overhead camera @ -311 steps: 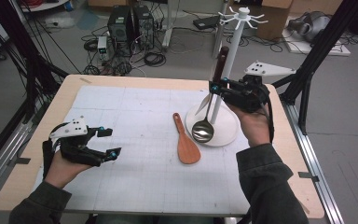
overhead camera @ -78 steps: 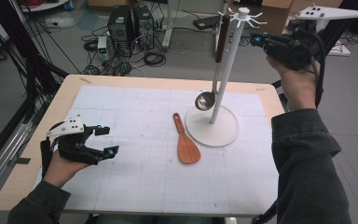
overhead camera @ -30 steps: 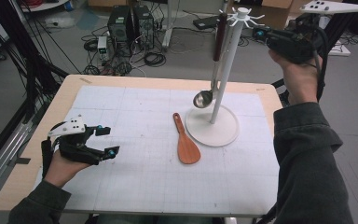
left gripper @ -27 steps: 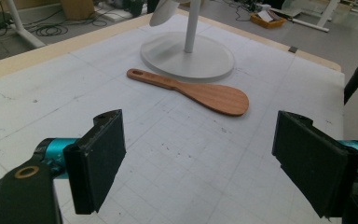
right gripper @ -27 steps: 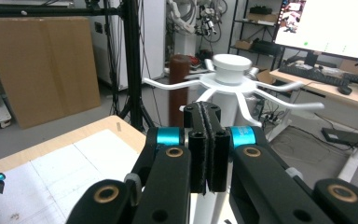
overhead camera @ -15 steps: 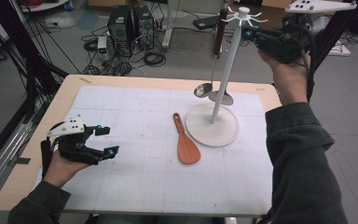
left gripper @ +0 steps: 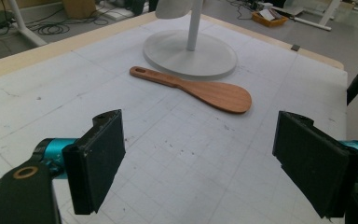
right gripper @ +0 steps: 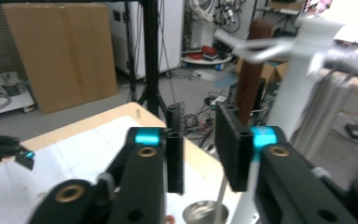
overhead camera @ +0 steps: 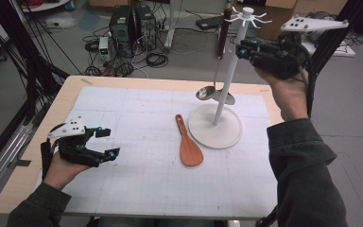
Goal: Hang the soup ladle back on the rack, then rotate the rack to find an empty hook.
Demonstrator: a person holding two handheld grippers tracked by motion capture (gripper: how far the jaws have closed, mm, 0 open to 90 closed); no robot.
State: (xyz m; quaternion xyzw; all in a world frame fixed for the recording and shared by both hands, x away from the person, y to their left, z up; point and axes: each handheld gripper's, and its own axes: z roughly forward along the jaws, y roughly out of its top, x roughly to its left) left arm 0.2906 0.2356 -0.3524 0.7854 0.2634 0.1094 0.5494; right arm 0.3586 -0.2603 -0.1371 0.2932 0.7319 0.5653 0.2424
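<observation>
High view | right gripper (overhead camera: 242, 50) fingers slightly parted, empty | ladle (overhead camera: 216, 78) hangs just beside them

no readable text, labels, brands or numbers anywhere

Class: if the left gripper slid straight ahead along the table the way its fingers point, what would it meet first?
Probably the wooden spatula, which lies across the line ahead of the left gripper; the stand's base sits just beyond it. Depth is hard to judge.
</observation>
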